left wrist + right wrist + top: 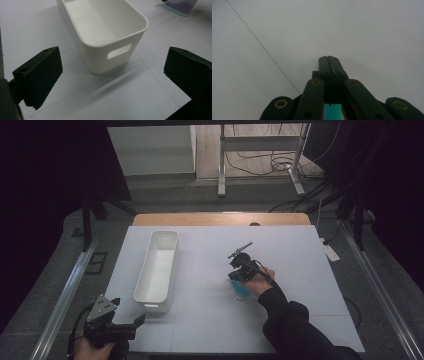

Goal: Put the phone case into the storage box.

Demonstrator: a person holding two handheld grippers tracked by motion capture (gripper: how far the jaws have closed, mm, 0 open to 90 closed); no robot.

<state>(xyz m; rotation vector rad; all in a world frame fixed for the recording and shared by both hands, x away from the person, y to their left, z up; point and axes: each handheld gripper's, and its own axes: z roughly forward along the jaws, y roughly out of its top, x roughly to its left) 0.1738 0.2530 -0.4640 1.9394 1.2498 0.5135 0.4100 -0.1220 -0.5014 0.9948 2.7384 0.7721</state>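
The right gripper (239,270) sits over the middle of the white table (300,270), its jaws pressed fully together with nothing between them. A blue translucent object (241,290), perhaps a small pouch, lies on the table touching that hand. The left gripper (131,326) rests at the table's near left edge, jaws spread wide and empty, facing the near end of the white plastic bin (157,267), just beside it

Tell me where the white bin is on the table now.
In the high view the white bin lies lengthwise left of the table's middle, its near end just ahead of the left gripper; the right gripper is well off to its right.
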